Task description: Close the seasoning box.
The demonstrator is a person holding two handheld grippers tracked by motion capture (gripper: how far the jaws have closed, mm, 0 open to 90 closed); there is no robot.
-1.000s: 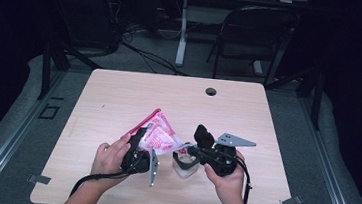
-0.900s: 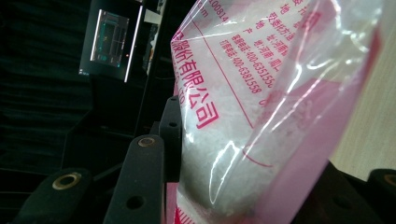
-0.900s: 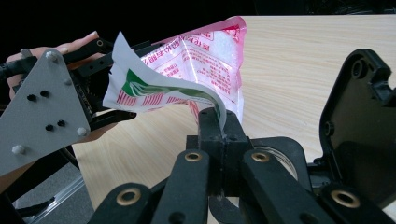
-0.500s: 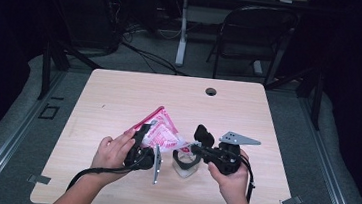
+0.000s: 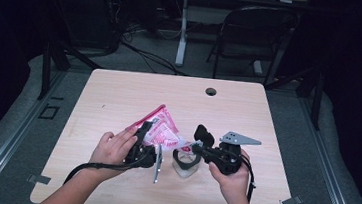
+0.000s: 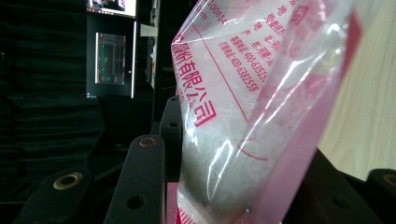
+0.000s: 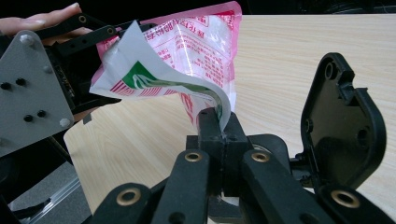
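Two grippers hold one pink plastic bag (image 5: 162,130) over the wooden table (image 5: 119,91): our left gripper (image 5: 146,135) has its jaws squeezed around the fat part of the bag, and our right gripper (image 5: 196,146) has its jaws shut tight on a thin white and green corner of it (image 7: 154,81). Compared with a second ago, the bag lies a bit flatter and lower toward the table, and our left hand (image 5: 112,148) sits a little more to the left. Our right hand (image 5: 229,179) is in the same place as before, near the front edge.
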